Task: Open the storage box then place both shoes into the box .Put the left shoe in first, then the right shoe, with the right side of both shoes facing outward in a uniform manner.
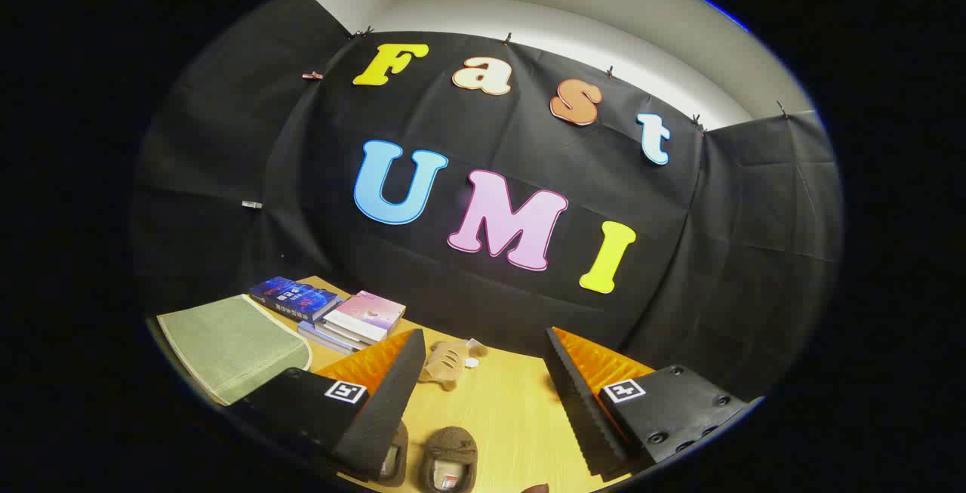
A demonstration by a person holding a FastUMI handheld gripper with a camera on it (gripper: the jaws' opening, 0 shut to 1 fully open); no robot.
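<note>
Your widest reference is the wooden table (513, 410), which runs out under and beyond your gripper (483, 402) to the foot of the booth wall. Well off to the outer side of your left finger lies a green mat (226, 346), and just past it a stack of books (339, 315), both far from anything you need now. No storage box can be made out among these things, so you cannot tell from here which way it lies from your tool. Your gripper stands wide apart, its left finger (381, 402) and right finger (581, 402) holding nothing between them but bare table. What the next move likely turns on is below you: the two brown shoes (449, 459) sit side by side close under the fingers, back toward your hand, one tucked partly behind the left finger, the other just inside it. Their openings face up, and each seems to run roughly along your line of sight, though too little shows to be sure. They are nearer the left finger than the right. Ahead, just beyond the fingertips, rests a small tan object (447, 363), its nature unclear.
</note>
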